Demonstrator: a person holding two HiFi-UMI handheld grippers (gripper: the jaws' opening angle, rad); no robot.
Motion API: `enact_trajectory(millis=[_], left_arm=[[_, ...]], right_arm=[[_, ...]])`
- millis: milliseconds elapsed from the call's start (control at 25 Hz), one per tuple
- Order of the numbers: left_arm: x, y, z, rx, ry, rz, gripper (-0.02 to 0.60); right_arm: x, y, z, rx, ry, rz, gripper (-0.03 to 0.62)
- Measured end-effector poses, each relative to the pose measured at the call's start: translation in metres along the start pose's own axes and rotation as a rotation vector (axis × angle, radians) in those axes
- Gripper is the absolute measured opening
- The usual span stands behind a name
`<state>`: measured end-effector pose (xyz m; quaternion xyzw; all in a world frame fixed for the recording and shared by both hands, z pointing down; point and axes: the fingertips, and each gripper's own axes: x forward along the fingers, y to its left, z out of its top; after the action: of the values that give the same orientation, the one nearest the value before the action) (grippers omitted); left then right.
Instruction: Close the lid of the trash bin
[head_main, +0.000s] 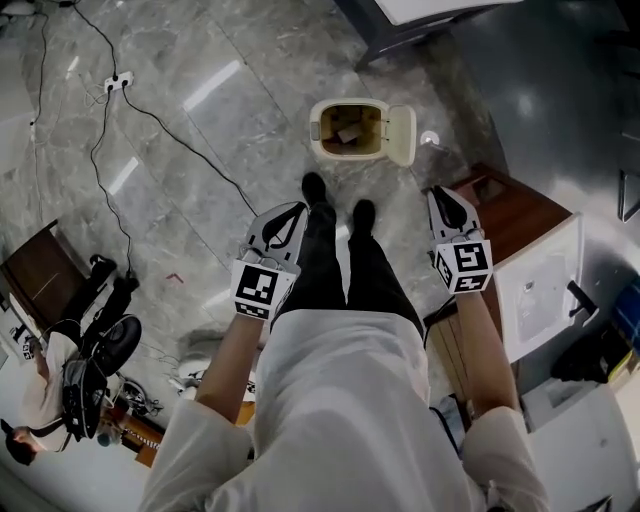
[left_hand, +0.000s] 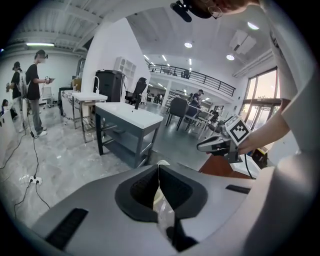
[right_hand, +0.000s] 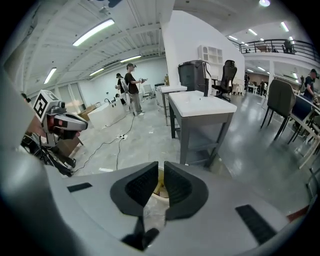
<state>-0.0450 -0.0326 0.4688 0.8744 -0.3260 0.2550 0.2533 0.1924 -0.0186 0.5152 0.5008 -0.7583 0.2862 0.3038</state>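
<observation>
While the person stands looking down over their own legs, the trash bin (head_main: 345, 103) sits on the grey marble floor (head_main: 200, 150) a little beyond the black shoes (head_main: 314, 187), farther out than both tools and roughly between them. Its lid (head_main: 401, 135) is open, swung over to the right and lying beside the rim with its pale inner face up, so the brownish inside of the bin shows with a scrap of something in it. The left tool (head_main: 290, 212) is held out to the left of the person's legs, pointing forward and down, well short of the bin; in the left gripper view its jaws meet at the tips with nothing between them. The right tool (head_main: 441, 193) is held out to the right of the legs at about the same level, nearer to the lid but not touching it; in the right gripper view its jaws are drawn in to a thin slit, also empty, and a sliver of the bin's cream rim shows past them. To the far right of the bin stands a brown wooden cabinet (head_main: 510, 215), and beyond the bin a grey table (right_hand: 200, 107). At the far left a power strip (head_main: 118, 82) lies on the floor with black cables (head_main: 100, 160) trailing from it.
</observation>
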Motion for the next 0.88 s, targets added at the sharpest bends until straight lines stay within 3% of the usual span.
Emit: enact_trajectory(millis=[200,480,880], left_arm=[[0.025,0.000,-0.025,0.001,0.040,-0.027,0.017],[0.049,0.011,-0.050,0.018,0.060,-0.029,0.017],[0.058,0.013,-0.093,-0.037,0.098,-0.031,0.017]], right_arm=[[0.040,-0.013,-0.024,0.041,0.046,0.001,0.038],[0.087,-0.019,-0.056,0.055,0.111,0.012,0.098],[0.137,-0.047,-0.096,0.074,0.213,-0.039,0.144]])
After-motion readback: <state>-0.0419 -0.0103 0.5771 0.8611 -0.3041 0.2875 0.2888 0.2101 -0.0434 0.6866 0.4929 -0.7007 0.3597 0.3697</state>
